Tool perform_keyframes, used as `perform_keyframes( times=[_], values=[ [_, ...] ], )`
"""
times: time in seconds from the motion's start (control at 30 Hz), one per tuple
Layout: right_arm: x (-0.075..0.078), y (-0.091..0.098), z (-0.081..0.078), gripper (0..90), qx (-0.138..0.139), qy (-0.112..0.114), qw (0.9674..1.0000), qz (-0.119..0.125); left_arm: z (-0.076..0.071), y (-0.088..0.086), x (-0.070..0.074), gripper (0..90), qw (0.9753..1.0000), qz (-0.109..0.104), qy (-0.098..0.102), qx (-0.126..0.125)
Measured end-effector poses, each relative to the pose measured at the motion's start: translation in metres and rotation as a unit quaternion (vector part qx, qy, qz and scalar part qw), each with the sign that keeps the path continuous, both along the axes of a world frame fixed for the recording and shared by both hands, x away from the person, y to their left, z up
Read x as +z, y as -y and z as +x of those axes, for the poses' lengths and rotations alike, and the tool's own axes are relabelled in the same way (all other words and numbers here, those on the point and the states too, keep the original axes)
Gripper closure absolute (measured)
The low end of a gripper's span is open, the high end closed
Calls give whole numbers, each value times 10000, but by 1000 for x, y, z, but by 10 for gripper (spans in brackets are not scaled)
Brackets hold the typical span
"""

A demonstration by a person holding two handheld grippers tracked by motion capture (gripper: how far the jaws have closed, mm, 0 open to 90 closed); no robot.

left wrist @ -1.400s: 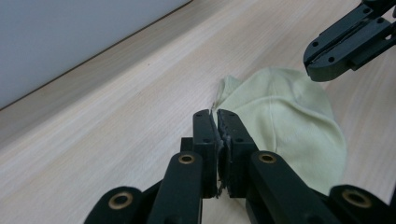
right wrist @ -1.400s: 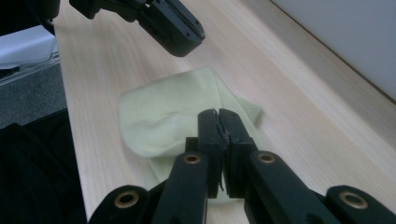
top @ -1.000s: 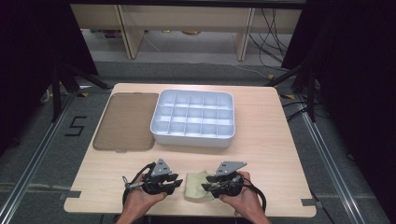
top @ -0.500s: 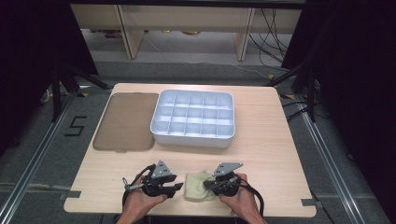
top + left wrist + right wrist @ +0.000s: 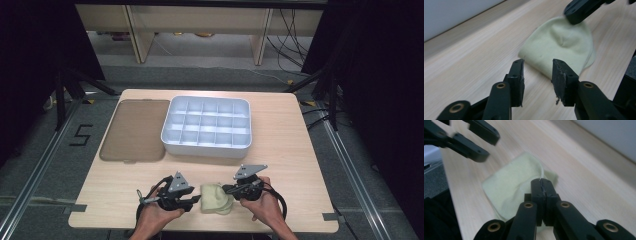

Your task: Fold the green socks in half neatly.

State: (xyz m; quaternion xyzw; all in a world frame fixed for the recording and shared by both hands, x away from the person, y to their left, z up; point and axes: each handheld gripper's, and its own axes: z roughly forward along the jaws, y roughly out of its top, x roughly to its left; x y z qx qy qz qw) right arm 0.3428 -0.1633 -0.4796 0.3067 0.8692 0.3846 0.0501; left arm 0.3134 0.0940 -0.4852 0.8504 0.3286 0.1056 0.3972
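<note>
A pale yellow-green cloth (image 5: pixel 214 198) lies folded near the table's front edge, between my two grippers. My left gripper (image 5: pixel 198 200) sits at the cloth's left side and stands open (image 5: pixel 537 72), its jaws low over the wood with the cloth's near corner (image 5: pixel 564 45) just beyond the tips. My right gripper (image 5: pixel 226 190) is at the cloth's right side. Its jaws are pressed together (image 5: pixel 541 184) on a raised fold of the cloth (image 5: pixel 511 185). From the left gripper view, the right gripper (image 5: pixel 579 11) pinches the cloth's far edge, which puckers there.
A white compartment tray (image 5: pixel 205 150) stands at the table's middle back, its cells bare. A flat brown lid (image 5: pixel 134 130) lies to its left. The left gripper (image 5: pixel 489 146) shows in the right gripper view beyond the cloth. Bare wood stretches to the right of the hands.
Both hands have shifted slightly around the cloth. The cloth has bunched up a little on its right side.
</note>
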Motion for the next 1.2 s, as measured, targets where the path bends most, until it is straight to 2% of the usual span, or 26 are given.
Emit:
perform_keyframes(
  times=[0.03, 0.07, 0.13, 0.17, 0.2, 0.23, 0.27, 0.3, 0.33, 0.37, 0.4, 0.43, 0.5, 0.6, 0.67, 0.8, 0.93, 0.97, 1.0, 1.07, 1.17, 1.2],
  values=[
    [0, 0, 0, 900, 0, 0, 10000, 0, -1, 5, 0, 620, 10000, -47, 11, -36],
    [-3, 3, 3, 900, 31, -55, 9999, -106, -1, 11, 0, 628, 9999, -17, 16, -138],
    [-9, 6, 6, 900, 24, -151, 9996, -224, 0, 23, 0, 648, 9993, 153, 110, -324],
    [-9, 6, 6, 900, 24, -151, 9996, -224, 0, 23, 0, 662, 9993, 153, 110, -324],
    [-10, 6, 6, 900, 48, -163, 9996, -220, 1, 27, -3, 662, 9993, 166, 86, -324],
    [-13, 5, 6, 900, 56, -40, 9997, -230, 3, 29, -6, 691, 9989, 225, 87, -404],
    [-13, 5, 5, 900, 66, -56, 9996, -267, 4, 31, -8, 702, 9983, 334, 134, -452],
    [-13, 5, 5, 900, 66, -56, 9996, -267, 4, 34, -12, 702, 9984, 313, 75, -469],
    [-13, 5, 5, 900, 63, -64, 9994, -344, 4, 36, -17, 715, 9977, 454, 63, -508],
    [-14, 6, 5, 898, 60, -87, 9994, -337, 4, 37, -20, 728, 9970, 496, 82, -591],
    [-14, 6, 5, 898, 60, -87, 9994, -337, 5, 36, -20, 728, 9969, 502, 82, -596],
    [-14, 6, 4, 898, 27, -92, 9994, -325, 5, 37, -21, 731, 9980, 431, 33, -460],
    [-13, 7, 5, 894, 30, -57, 9995, -316, 6, 37, -20, 738, 9975, 459, 54, -540],
    [-6, 8, 3, 893, 27, 43, 9998, -190, 6, 37, -20, 743, 9976, 481, 55, -487],
    [4, 7, -2, 893, 103, 242, 9996, -51, 6, 37, -20, 744, 9976, 485, 59, -487],
    [8, 2, -9, 893, 228, 344, 9991, -51, 5, 38, -20, 745, 9981, 445, 7, -433],
    [14, 2, -9, 887, 201, 395, 9990, 3, 4, 39, -20, 749, 9982, 444, -8, -406],
    [15, 4, -8, 883, 163, 505, 9986, -24, 4, 39, -21, 751, 9981, 438, -17, -425],
    [17, 5, -9, 883, 91, 473, 9988, 7, 4, 39, -21, 753, 9981, 440, -13, -426],
    [19, 6, -9, 884, 135, 588, 9982, 72, 4, 39, -20, 755, 9982, 437, -20, -422],
    [20, 5, -12, 888, 172, 542, 9983, 89, 4, 40, -20, 756, 9982, 443, -9, -399],
    [16, 1, -14, 895, 280, 435, 9986, 66, 4, 40, -21, 756, 9982, 444, -11, -414]
  ],
)
